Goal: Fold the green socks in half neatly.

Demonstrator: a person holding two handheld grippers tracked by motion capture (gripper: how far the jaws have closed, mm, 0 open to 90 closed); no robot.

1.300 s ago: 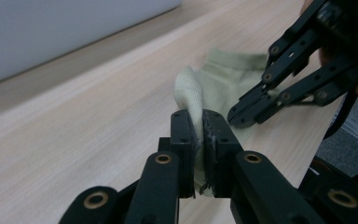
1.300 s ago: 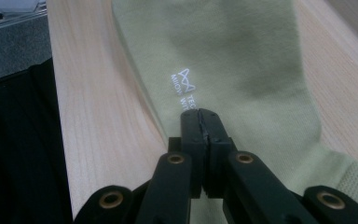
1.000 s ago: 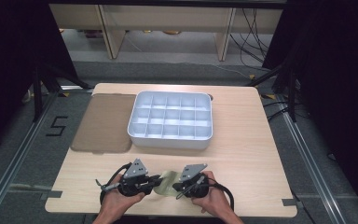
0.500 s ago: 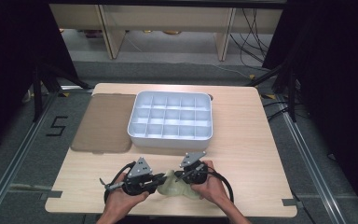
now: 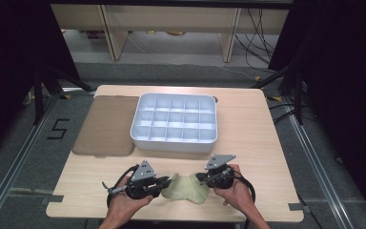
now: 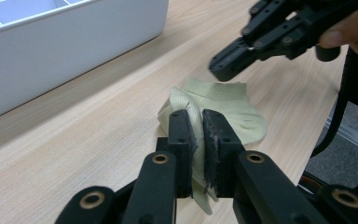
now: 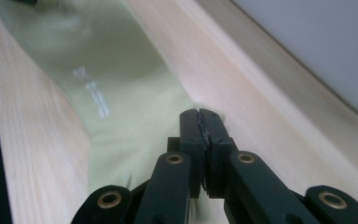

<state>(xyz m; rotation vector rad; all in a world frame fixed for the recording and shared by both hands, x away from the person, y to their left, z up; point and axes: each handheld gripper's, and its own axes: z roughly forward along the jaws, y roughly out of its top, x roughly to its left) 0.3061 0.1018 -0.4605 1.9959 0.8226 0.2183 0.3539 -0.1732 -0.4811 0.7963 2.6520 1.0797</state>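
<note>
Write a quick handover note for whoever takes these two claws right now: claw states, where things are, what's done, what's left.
Left claw: shut on the sock, pinching a fold at its left end.
Right claw: shut on the sock's right end.
Sock: pale green, stretched between the claws at the table's near edge, partly resting on it.
Tray: white, divided, compartments look empty, just beyond the sock. Brown mat left of it.
Done: sock gripped at both ends.
Left: probably fold it and put it in a compartment.

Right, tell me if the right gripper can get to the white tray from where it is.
Probably yes: bare table lies between the right gripper and the tray. But it is shut on the sock, which the left gripper also clamps.
</note>
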